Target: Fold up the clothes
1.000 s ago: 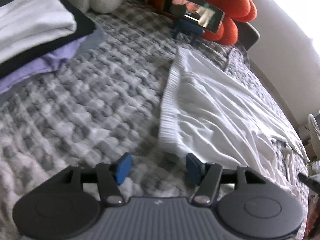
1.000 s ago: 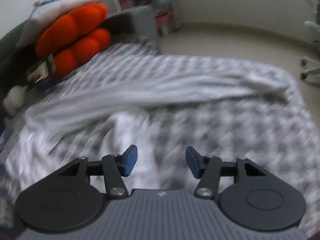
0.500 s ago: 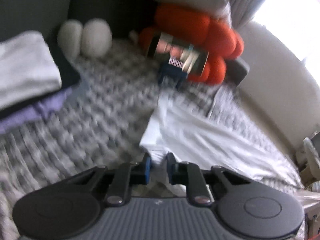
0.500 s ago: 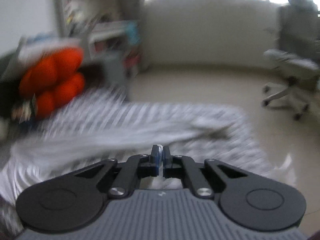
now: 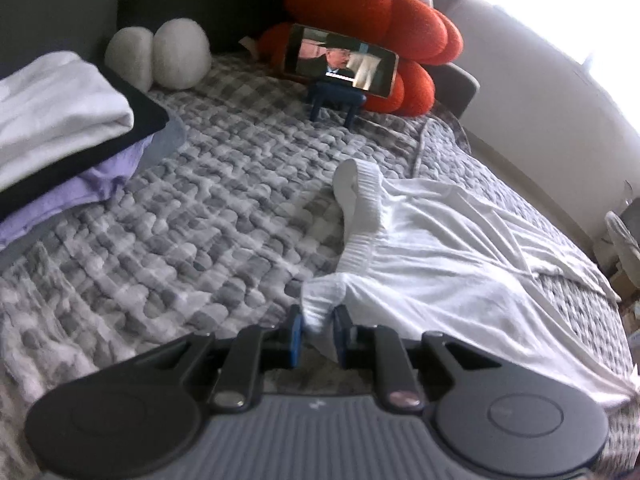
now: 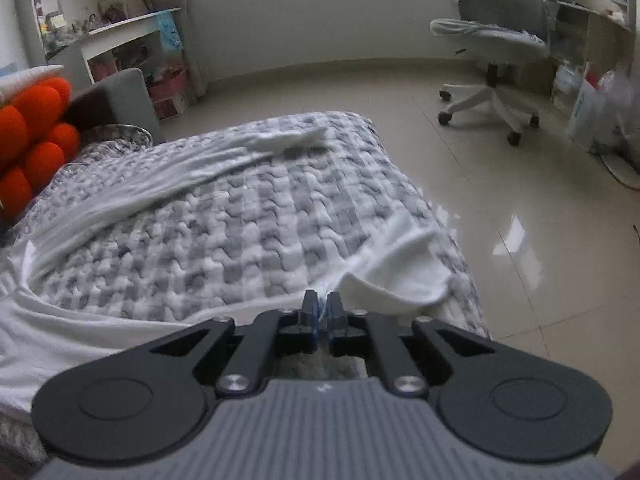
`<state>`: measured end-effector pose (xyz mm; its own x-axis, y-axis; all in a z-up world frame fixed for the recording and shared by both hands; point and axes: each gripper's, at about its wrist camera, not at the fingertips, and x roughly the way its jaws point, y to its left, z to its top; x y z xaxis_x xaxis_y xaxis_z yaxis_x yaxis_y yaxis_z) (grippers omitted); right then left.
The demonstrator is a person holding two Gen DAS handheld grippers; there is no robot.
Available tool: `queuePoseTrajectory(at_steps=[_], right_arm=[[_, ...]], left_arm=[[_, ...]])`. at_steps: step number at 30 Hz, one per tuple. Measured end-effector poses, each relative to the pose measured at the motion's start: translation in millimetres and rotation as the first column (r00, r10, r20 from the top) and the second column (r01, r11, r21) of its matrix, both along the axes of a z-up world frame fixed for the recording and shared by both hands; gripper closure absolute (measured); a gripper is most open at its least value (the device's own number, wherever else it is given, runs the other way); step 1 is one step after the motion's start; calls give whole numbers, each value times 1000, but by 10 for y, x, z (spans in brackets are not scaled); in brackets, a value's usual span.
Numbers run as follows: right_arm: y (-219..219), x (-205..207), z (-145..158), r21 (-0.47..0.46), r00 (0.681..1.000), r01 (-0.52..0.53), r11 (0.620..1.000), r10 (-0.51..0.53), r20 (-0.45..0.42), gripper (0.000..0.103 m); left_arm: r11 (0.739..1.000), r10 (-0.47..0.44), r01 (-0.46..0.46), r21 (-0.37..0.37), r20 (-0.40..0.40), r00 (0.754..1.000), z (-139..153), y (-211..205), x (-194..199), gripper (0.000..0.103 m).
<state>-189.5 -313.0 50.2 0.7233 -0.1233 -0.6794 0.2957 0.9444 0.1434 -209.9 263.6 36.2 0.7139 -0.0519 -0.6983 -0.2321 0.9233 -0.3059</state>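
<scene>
Trousers (image 5: 452, 264), white ones, are spread across the grey checked blanket (image 5: 224, 208) on the bed, waistband end near the left tongs (image 5: 318, 330), the legs running off toward the far edge. Left tongs are narrow and pinching a corner of the elastic waistband, with a nub of white cloth bunched up between the blue pads.

Right tongs (image 6: 321, 312) are down at the other end, near the bed's edge by the floor. Their jaws are nearly together and easing open a touch, with a thin bit of white fabric caught between the pads, looks like the hem of one leg (image 6: 396, 276). The other leg (image 6: 180, 176) lies stretched out diagonally, well apart from it.

So I'd say this is the grab-both-ends step, right before the first fold. Next move, I reckon: lift both ends together and carry the near leg over onto the far one so the trousers halve lengthwise. Needs both grips to hold. The right one worries me a bit since it has so little cloth.

Folded stack (image 5: 60, 120) already sits off to the left.
</scene>
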Motion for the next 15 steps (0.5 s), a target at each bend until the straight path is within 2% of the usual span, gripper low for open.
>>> queuePoseTrajectory(at_steps=[4, 6, 8, 10, 15], right_arm=[[-166, -95, 41, 41, 999, 31, 999, -33, 40, 87], [-272, -152, 51, 63, 997, 56, 996, -60, 57, 83], [-372, -201, 38, 71, 994, 90, 993, -94, 60, 71], [-443, -242, 17, 60, 992, 108, 992, -112, 55, 71], [-387, -192, -132, -65, 999, -29, 997, 28, -17, 68]], left_arm=[[1000, -26, 26, 11, 9, 1000, 39, -17, -60, 86], [999, -27, 27, 22, 18, 999, 51, -39, -60, 86], [1000, -21, 20, 18, 22, 1000, 54, -38, -46, 86], [1000, -14, 14, 8, 26, 1000, 58, -34, -31, 86], [1000, -14, 13, 15, 25, 1000, 76, -34, 19, 86]])
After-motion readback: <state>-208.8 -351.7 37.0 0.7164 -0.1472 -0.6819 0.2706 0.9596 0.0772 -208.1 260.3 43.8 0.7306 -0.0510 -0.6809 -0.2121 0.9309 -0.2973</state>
